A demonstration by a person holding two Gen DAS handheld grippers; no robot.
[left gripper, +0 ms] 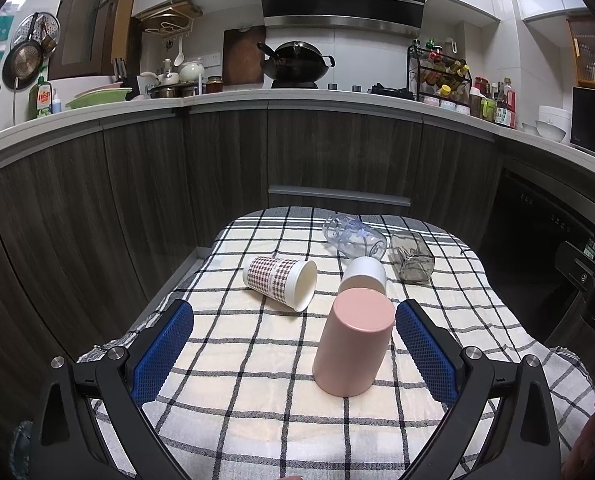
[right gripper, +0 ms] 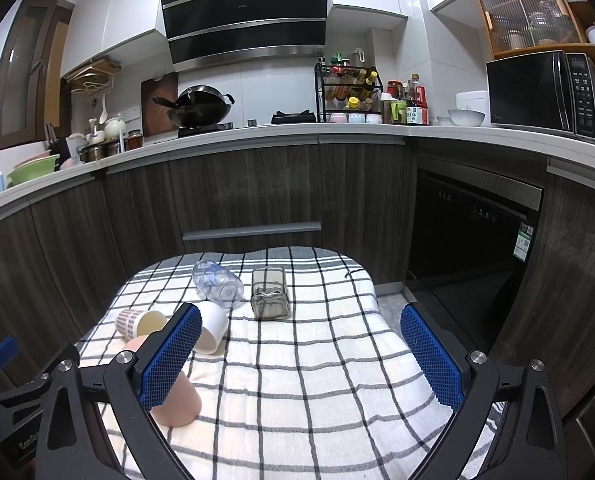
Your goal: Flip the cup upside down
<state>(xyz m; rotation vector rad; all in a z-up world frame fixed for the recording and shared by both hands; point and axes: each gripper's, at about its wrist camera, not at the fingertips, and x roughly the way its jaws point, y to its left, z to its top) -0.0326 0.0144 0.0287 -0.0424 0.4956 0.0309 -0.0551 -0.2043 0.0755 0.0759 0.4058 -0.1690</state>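
Note:
A pink cup (left gripper: 351, 344) stands upside down on the checked cloth (left gripper: 257, 360), between the open fingers of my left gripper (left gripper: 293, 316), closer to the right pad (left gripper: 425, 344). Behind it a white cup (left gripper: 363, 274) and a checked paper cup (left gripper: 281, 282) lie on their sides. A clear glass (left gripper: 353, 236) and a grey square glass (left gripper: 411, 256) lie further back. My right gripper (right gripper: 297, 320) is open and empty over the cloth (right gripper: 317, 380); the pink cup (right gripper: 177, 400) shows partly behind its left finger (right gripper: 169, 356), with the white cup (right gripper: 213, 326) beyond.
The small table is close to dark wood cabinets (left gripper: 225, 160) under a white counter. A black dishwasher front (right gripper: 469, 248) stands to the right. The left gripper's body (right gripper: 13, 384) shows at the left edge of the right wrist view.

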